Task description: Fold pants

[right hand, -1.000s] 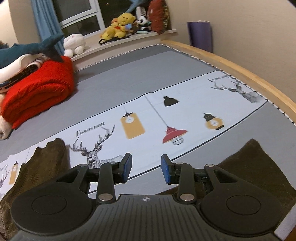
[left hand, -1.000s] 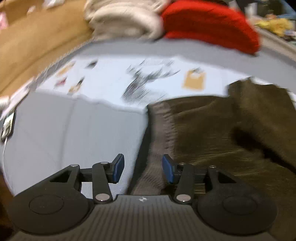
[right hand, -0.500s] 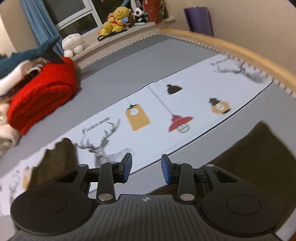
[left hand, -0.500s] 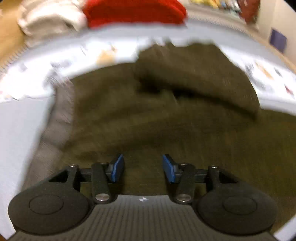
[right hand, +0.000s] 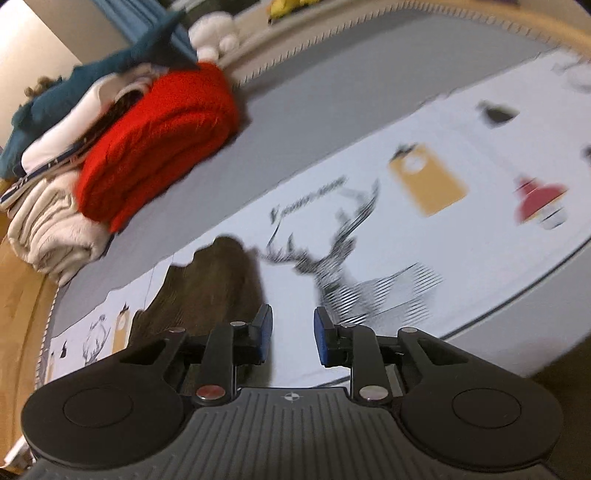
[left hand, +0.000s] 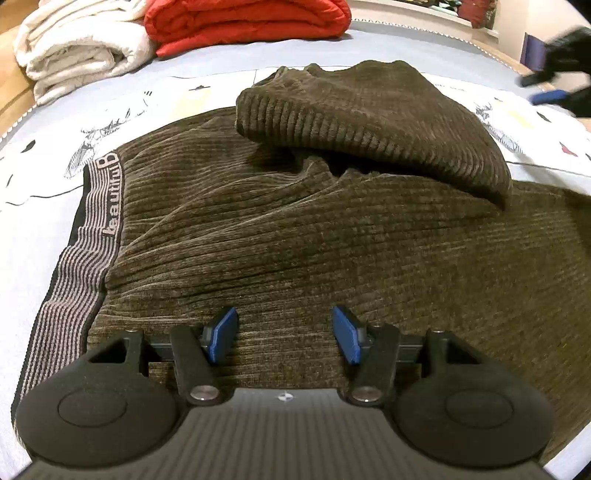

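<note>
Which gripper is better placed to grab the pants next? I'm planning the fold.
Left, probably: the left gripper hangs open right over the pants. The right gripper is empty, over the bedsheet.

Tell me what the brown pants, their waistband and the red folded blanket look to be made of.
Brown pants: soft ribbed fabric, likely corduroy or chenille, matte, with raised cords. Waistband: apparently knit elastic, finely striped, with woven lettering. Red folded blanket: thick fuzzy fleece or knit; exact fibre unclear.
</note>
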A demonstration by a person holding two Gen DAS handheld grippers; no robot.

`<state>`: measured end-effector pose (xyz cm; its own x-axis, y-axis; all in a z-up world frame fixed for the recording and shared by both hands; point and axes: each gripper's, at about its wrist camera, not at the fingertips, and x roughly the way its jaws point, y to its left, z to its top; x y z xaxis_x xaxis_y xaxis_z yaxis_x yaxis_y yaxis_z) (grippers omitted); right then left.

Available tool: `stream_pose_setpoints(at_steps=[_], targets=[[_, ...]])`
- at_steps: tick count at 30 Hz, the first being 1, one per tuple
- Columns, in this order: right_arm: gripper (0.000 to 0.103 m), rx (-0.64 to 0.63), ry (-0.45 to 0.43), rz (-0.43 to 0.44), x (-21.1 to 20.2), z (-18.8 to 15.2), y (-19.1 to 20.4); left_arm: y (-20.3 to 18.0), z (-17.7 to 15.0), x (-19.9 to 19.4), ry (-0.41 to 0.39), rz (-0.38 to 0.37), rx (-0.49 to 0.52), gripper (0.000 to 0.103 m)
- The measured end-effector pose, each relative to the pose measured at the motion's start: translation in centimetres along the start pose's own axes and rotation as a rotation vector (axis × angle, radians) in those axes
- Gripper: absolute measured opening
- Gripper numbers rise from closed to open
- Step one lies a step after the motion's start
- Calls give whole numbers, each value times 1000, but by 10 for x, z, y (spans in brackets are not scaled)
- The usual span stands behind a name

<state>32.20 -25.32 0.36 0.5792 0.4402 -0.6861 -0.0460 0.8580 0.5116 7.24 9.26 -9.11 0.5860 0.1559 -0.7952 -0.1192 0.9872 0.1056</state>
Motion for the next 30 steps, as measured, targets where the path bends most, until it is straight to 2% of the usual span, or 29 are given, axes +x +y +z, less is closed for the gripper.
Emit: stream_pose_setpoints(at_steps=[5, 8, 10, 11, 12, 13, 17, 19, 21, 22, 23, 24, 25, 27, 29, 30], targets=[[27, 22, 102, 43, 65, -3, 13, -2, -1, 1, -13, 18, -6, 64], [32, 49, 165, 65, 97, -8, 17, -5, -3, -1, -19, 38, -14, 64], [32, 85, 184, 92, 110, -10, 19, -8, -4, -2, -19, 58, -23, 64], [31, 99, 186, 111, 114, -9, 20, -10, -4, -2, -19, 68, -26, 64], [18, 99, 182, 125, 116, -8, 22, -11, -4, -3, -18, 79, -28, 64], [13, 83, 174, 129, 117, -6, 25, -13, -4, -3, -16, 87, -29, 64], [10, -12, 96, 183, 101, 7, 34, -14, 7, 0, 36, 98, -15, 64], [10, 30, 12, 221, 76, 22, 27, -10, 15, 3, 77, 84, -12, 67], [10, 114, -123, 218, 40, 40, 9, -8, 23, 9, 118, 81, 22, 73], [10, 143, -211, 164, 21, 47, -2, -8, 27, 11, 133, 79, 44, 75], [10, 162, -312, 48, -1, 51, -16, -8, 30, 13, 148, 79, 64, 76], [10, 178, -388, -72, -16, 52, -29, -8, 34, 16, 166, 95, 85, 84], [10, 220, -452, -185, -32, 51, -47, -7, 37, 18, 183, 107, 91, 88], [10, 314, -492, -324, -49, 48, -86, -3, 43, 24, 226, 107, 65, 92], [10, 337, -497, -371, -55, 46, -114, 0, 52, 27, 276, 113, 43, 92], [10, 325, -487, -377, -55, 47, -126, -2, 57, 26, 303, 129, 38, 87]])
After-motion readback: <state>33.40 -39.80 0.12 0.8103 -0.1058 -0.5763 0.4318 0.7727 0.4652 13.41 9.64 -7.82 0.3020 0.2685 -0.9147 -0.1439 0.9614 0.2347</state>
